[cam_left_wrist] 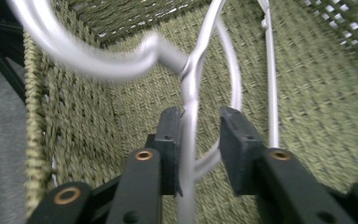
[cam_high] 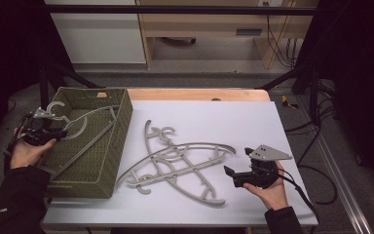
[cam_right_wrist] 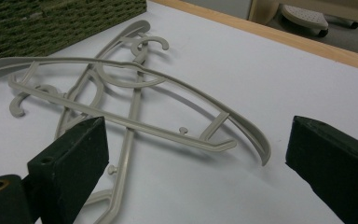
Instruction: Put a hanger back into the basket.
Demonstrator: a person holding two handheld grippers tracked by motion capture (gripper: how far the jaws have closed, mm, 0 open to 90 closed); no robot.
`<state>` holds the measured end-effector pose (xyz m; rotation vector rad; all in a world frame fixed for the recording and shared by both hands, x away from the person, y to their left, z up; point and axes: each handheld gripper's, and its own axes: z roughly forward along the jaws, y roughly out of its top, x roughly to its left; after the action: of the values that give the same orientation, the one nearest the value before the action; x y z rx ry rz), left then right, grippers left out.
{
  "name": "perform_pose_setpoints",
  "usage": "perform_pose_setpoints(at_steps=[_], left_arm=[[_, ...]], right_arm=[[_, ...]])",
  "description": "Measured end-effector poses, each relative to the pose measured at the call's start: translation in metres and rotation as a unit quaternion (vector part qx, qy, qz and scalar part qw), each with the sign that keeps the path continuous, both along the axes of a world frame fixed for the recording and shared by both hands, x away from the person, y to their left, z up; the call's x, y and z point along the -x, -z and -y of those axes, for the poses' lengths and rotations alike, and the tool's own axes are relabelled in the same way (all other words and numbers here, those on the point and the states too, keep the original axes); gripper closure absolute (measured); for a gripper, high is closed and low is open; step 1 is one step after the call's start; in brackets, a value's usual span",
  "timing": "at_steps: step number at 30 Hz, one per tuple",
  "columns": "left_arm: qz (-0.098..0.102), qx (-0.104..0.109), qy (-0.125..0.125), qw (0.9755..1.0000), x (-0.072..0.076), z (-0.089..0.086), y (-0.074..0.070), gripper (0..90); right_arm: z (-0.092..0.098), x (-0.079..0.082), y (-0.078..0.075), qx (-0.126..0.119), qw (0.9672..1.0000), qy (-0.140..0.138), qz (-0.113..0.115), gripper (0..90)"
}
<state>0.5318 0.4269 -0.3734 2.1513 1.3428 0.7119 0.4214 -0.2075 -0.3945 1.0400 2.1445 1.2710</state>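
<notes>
A grey hanger point(cam_high: 85, 119) lies slanted inside the green woven basket point(cam_high: 121, 122) at the table's left. My left gripper point(cam_high: 61, 132) reaches in over the basket's left wall at the hanger's hook end. In the left gripper view the hanger's neck point(cam_left_wrist: 189, 93) runs between the jaws of my left gripper point(cam_left_wrist: 200, 116), against the left pad, with a gap to the right pad. Two beige hangers point(cam_high: 175, 161) lie crossed on the white mat. My right gripper point(cam_high: 230, 174) rests at their right, open and holding nothing, facing the crossed hangers point(cam_right_wrist: 135, 70).
The white mat point(cam_high: 233, 122) covers the wooden table, whose bare edge shows at the back. Black frame bars and cables stand off the right side. The basket's woven floor point(cam_left_wrist: 317, 107) lies under the hanger.
</notes>
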Motion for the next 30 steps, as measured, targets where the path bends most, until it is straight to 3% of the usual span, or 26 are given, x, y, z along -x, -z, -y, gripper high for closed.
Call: perform_pose_setpoints(at_steps=[5, 9, 13, 15, 16, 17, 25, 30], left_arm=[[0.041, 0.041, 0.002, 0.9983, 0.014, 0.002, -0.012, 49.4], [0.08, 0.075, 0.008, 0.994, 0.027, 0.009, -0.023, 40.1], [0.108, 0.078, 0.031, 0.9906, 0.041, 0.025, -0.033, 32.5], [0.114, 0.095, 0.044, 0.9879, 0.047, 0.033, -0.038, 26.6], [0.114, 0.095, 0.044, 0.9879, 0.047, 0.033, -0.038, 24.1], [0.126, 0.105, 0.054, 0.985, 0.053, 0.042, -0.042, 23.7], [0.143, 0.148, 0.114, 0.972, 0.073, 0.081, -0.05, 14.7], [0.138, 0.144, 0.149, 0.9685, 0.08, 0.108, -0.048, 10.1]], right_arm=[[-0.003, -0.002, -0.006, 0.0, 1.0, -0.001, 0.005, 6.4], [-0.007, -0.004, -0.01, 0.001, 0.9999, -0.007, 0.009, 6.4], [-0.009, -0.006, -0.012, 0.001, 0.9999, -0.008, 0.011, 6.5], [-0.009, -0.007, -0.013, 0.0, 0.9999, -0.008, 0.011, 6.6], [-0.009, -0.007, -0.013, -0.002, 0.9999, -0.009, 0.01, 6.6], [-0.009, -0.007, -0.013, -0.002, 0.9999, -0.01, 0.011, 6.6], [-0.006, -0.007, -0.015, -0.003, 0.9999, -0.009, 0.014, 6.6], [-0.006, -0.005, -0.016, -0.004, 0.9999, -0.009, 0.013, 6.6]])
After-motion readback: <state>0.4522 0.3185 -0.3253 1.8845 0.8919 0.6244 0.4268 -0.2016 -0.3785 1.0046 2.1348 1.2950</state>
